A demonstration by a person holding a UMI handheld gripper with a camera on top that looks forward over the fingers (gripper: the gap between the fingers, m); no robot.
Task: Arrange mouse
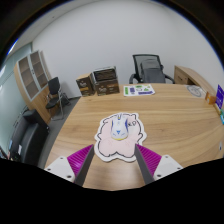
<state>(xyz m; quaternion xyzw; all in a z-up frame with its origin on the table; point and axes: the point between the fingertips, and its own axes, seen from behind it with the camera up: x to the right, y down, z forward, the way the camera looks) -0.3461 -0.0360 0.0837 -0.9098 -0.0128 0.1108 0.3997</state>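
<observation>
Wooden table [150, 112]; animal-shaped mouse pad [118, 135] flat on it, papers [139, 90] at far edge.

Gripper [111, 168] w/ two jaws, magenta inner pads [78, 159], white outer edges, dark metal strips

Gripper [112, 166] above an animal-shaped mouse pad [119, 136] on a wooden table [170, 118].

The two fingers, with magenta pads [72, 160], stand apart and hold nothing; the pale pad with its printed animal face lies flat just ahead of them and partly between their tips. Beyond it, a sheet of paper [139, 90] rests near the table's far edge; an office chair [150, 68] stands behind.
</observation>
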